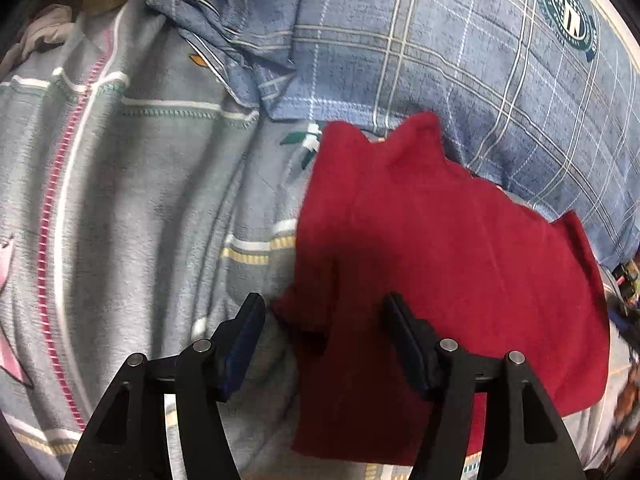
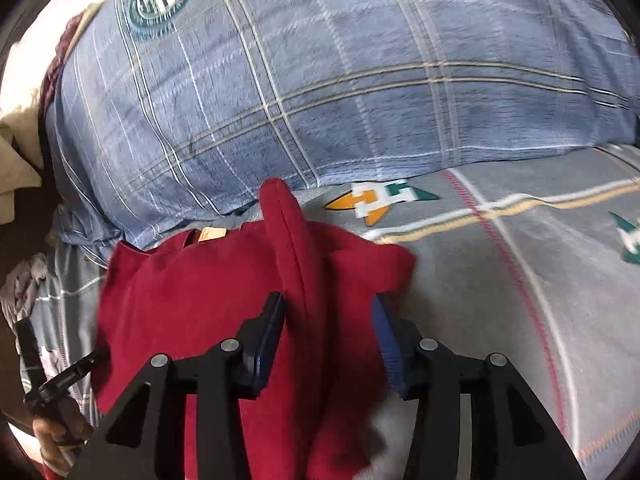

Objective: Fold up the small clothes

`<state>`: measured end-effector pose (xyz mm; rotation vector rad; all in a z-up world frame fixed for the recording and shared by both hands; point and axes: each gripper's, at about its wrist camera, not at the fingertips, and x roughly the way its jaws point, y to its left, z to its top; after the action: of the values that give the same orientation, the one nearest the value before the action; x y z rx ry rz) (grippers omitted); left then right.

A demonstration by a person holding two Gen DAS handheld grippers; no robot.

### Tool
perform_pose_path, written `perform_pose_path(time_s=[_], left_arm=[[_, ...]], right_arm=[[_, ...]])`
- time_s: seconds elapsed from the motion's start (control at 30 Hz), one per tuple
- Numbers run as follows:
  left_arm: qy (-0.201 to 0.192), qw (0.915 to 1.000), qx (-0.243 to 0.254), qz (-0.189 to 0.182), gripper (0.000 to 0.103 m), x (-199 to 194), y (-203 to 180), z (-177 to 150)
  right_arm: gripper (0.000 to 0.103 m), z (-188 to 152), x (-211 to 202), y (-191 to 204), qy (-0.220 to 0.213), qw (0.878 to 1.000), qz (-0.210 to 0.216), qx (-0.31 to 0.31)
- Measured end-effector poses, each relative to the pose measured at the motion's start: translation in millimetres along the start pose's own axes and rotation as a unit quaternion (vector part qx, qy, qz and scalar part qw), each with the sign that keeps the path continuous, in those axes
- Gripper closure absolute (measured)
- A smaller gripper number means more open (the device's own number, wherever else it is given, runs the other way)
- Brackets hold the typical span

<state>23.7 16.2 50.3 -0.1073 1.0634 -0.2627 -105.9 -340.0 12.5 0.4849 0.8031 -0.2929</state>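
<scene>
My left claw [image 1: 324, 308] stands with its jaws apart, the dark red knit garment [image 1: 440, 264] lying under and between them, the pads pressing nothing. My right claw [image 2: 328, 308] is likewise parted, straddling a raised fold of the same red cloth; whether its pads touch the ridge I cannot tell. The garment lies flat on the grey bedspread with pink and white stitched lines [image 1: 140, 200], its far edge against the blue plaid pillow with a round green badge [image 1: 460, 60]. Bare spread lies open to the left of the left claw and to the right of the right one (the roomiest side). No containers show. A crumpled pale cloth [image 2: 24, 284] sits cut off at the rim, and my other hand [image 2: 56, 432] shows only partly.
</scene>
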Motion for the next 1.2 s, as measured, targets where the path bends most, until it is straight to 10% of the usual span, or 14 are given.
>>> perform_pose_path(time_s=[0.23,0.33,0.5,0.63,0.77,0.83,0.9,1.2], left_arm=[[-0.01,0.9999,-0.006,0.002,0.042,-6,9,-2],[-0.01,0.9997,-0.021,-0.006,0.042,-10,13,-4],[-0.018,0.9996,-0.02,-0.008,0.042,-22,18,-8],[-0.013,0.9996,-0.019,-0.014,0.042,-24,24,-11],[-0.009,0.9997,-0.014,-0.018,0.042,-26,25,-11],[-0.006,0.9996,-0.019,-0.018,0.042,-26,25,-10],[-0.005,0.9992,-0.03,-0.027,0.042,-26,24,-9],[-0.008,0.9991,-0.027,-0.032,0.042,-27,21,-13]], right_arm=[[0.05,-56,-27,21,0.032,0.999,0.033,-0.028],[0.087,-62,-28,32,0.02,0.997,-0.007,-0.071],[0.103,-45,-53,43,-0.014,0.992,-0.04,-0.115],[0.095,-49,-64,35,-0.006,0.996,-0.015,-0.088],[0.053,-78,-63,39,0.018,0.998,0.007,-0.067],[0.058,-88,-51,46,0.031,0.997,-0.011,-0.073],[0.095,-93,-35,51,0.054,0.995,-0.031,-0.078],[0.095,-83,-56,44,0.04,0.988,-0.104,-0.108]])
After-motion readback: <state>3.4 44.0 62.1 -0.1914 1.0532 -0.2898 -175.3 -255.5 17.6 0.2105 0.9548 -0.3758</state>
